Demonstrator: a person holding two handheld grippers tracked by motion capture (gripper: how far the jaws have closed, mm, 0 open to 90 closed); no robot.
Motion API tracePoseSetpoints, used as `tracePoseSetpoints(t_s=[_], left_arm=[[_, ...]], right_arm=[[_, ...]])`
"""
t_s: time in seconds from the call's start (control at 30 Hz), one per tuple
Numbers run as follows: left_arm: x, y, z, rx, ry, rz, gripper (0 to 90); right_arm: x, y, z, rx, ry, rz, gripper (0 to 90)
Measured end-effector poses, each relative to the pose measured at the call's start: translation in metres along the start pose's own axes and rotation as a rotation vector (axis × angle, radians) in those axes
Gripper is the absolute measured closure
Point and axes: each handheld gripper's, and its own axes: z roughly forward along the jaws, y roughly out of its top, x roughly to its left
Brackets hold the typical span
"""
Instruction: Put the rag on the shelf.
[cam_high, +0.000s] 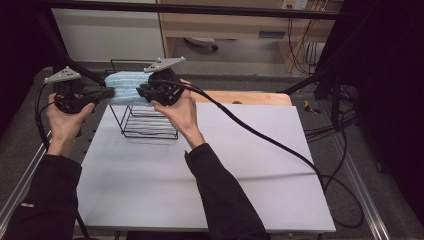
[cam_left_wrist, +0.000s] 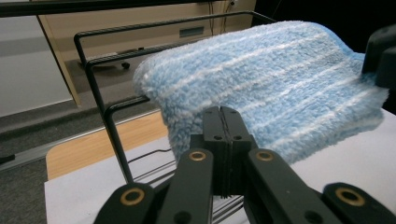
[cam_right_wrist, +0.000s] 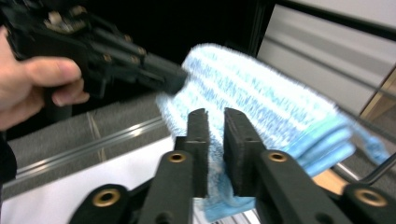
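A fluffy light-blue towel (cam_high: 125, 86) with white stripes lies folded over the top wires of a black wire rack (cam_high: 150, 127) at the table's far left. My left gripper (cam_high: 111, 93) is at the towel's left end. In the left gripper view its jaws (cam_left_wrist: 222, 111) are flush together, tips against the towel (cam_left_wrist: 280, 84); I cannot tell whether any cloth is pinched. My right gripper (cam_high: 140, 91) is at the towel's right end. In the right gripper view its jaws (cam_right_wrist: 215, 112) stand nearly together with blue cloth (cam_right_wrist: 261, 98) between the pads. The left gripper (cam_right_wrist: 175, 79) touches the far corner there.
The rack stands on a white tabletop (cam_high: 200, 170). A wooden board (cam_high: 250, 97) lies along the far edge to the right. The right gripper's black cable (cam_high: 280, 145) trails across the table to the right. A dark frame and cables stand beyond the table.
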Motion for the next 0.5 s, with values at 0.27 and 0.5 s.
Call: tracePoseSetpoints(t_s=[0.27, 0.5], left_arm=[[0.0, -0.013, -0.006, -0.013, -0.004, 0.004, 90.0], [-0.005, -0.016, 0.001, -0.005, 0.001, 0.022, 90.0]], right_arm=[[-0.002, -0.01, 0.006, 0.048, -0.034, 0.006, 88.8], [-0.016, -0.03, 0.01, 0.025, -0.027, 0.057, 87.1]])
